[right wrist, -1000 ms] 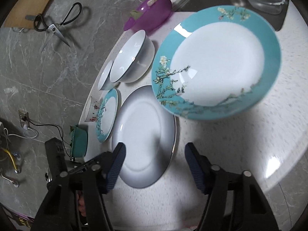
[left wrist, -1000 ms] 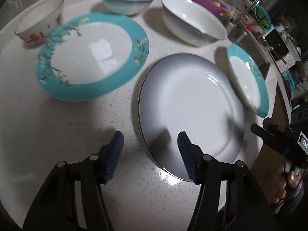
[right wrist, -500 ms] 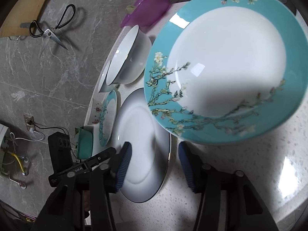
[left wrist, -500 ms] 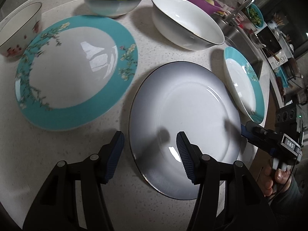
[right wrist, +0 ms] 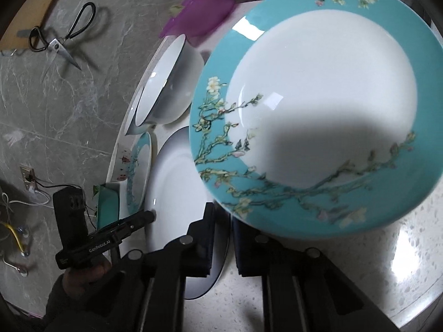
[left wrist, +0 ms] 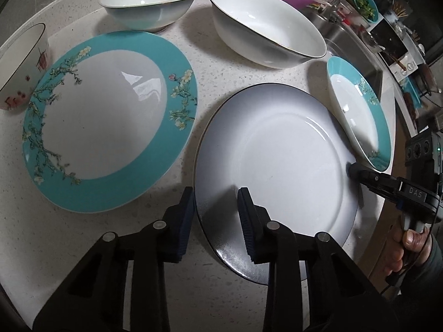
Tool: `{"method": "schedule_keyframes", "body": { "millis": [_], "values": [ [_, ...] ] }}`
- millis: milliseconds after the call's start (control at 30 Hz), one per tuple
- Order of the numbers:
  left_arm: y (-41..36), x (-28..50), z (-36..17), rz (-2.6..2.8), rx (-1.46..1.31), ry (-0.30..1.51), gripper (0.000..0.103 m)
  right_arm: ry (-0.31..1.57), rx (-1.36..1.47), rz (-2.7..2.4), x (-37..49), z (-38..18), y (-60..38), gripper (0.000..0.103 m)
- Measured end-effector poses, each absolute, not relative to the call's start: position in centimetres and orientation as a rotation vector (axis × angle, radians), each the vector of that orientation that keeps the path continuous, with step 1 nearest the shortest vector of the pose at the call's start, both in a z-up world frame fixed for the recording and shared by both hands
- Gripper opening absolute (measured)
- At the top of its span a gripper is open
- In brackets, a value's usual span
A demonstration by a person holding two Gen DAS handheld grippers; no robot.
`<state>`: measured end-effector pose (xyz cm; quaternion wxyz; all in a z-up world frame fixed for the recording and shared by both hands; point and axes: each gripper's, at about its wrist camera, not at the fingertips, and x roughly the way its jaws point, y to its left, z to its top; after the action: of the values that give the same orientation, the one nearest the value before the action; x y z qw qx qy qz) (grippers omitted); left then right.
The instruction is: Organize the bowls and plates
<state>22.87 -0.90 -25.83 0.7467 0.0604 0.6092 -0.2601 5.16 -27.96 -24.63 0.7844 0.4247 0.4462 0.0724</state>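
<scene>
A large grey-white plate (left wrist: 279,166) lies on the counter. My left gripper (left wrist: 216,213) is open, its jaws either side of the plate's near-left rim. My right gripper (right wrist: 223,238) has nearly closed on the same plate's (right wrist: 177,199) opposite rim; whether the pads touch it is unclear. Its finger (left wrist: 368,178) shows at the plate's far right edge in the left wrist view. A big teal floral plate (left wrist: 108,127) lies left of it. Another teal floral plate (left wrist: 360,113) (right wrist: 313,116) sits at the right.
A large white bowl (left wrist: 265,38), a smaller white bowl (left wrist: 149,2) and a red-patterned bowl (left wrist: 19,69) stand at the back. A purple bowl (right wrist: 205,19) and a sink (left wrist: 346,38) lie beyond. Scissors (right wrist: 61,38) lie on the floor. The counter edge (left wrist: 382,215) is at the right.
Both grippers moved in on the grey-white plate. The left jaws narrowed around its rim. The right jaws went from open to nearly closed at the opposite rim.
</scene>
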Motion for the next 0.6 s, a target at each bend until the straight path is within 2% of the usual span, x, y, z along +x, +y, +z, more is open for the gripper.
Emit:
{"method": "schedule_keyframes", "body": {
  "millis": [600],
  "values": [
    [0.0,20.4,-24.8,-0.499,0.107,1.338,0.028,0.998,0.835,0.125,5.2,-23.1,-26.7,0.016]
  ]
}}
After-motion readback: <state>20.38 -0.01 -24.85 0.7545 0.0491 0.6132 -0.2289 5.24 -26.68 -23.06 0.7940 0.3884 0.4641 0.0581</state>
